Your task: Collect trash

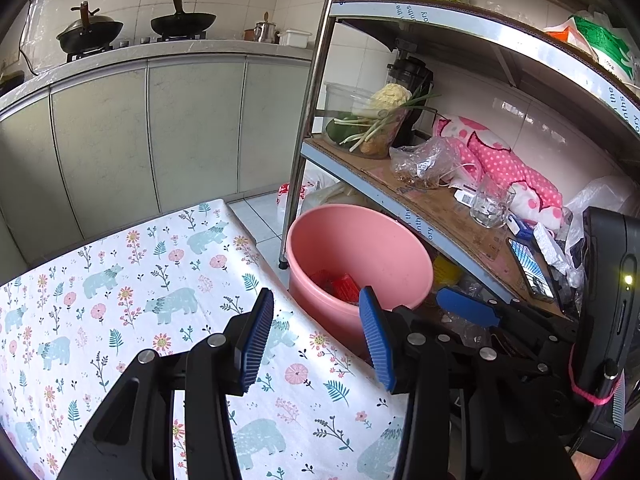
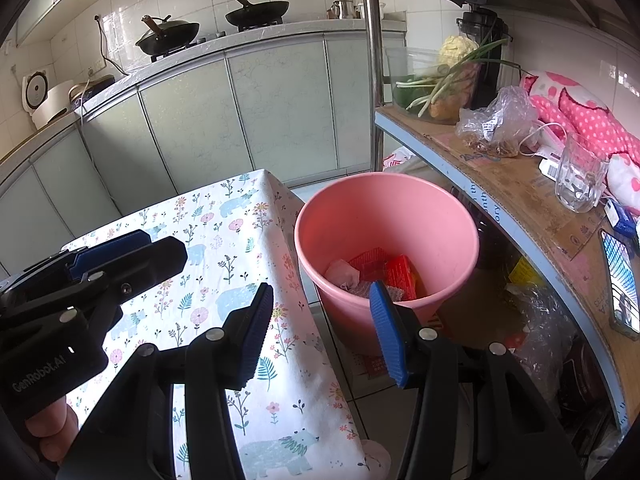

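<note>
A pink bucket (image 1: 360, 248) stands on the floor between the table and the metal shelf; it also shows in the right wrist view (image 2: 388, 216). Inside lie red wrappers (image 2: 400, 274) and a crumpled pale wad (image 2: 340, 274). My left gripper (image 1: 316, 336) is open and empty, over the table's right edge beside the bucket. My right gripper (image 2: 320, 328) is open and empty, over the gap between table and bucket. The right gripper's blue finger (image 1: 468, 306) shows in the left wrist view; the left gripper (image 2: 108, 258) shows at the left of the right wrist view.
The table has a floral bear-print cloth (image 1: 120, 300). A metal shelf (image 2: 500, 196) at right holds a glass (image 2: 580, 176), a plastic bag (image 2: 496, 120), a phone (image 2: 620, 280), vegetables and a pink polka-dot cloth. Kitchen counter with woks (image 1: 180, 24) at the back.
</note>
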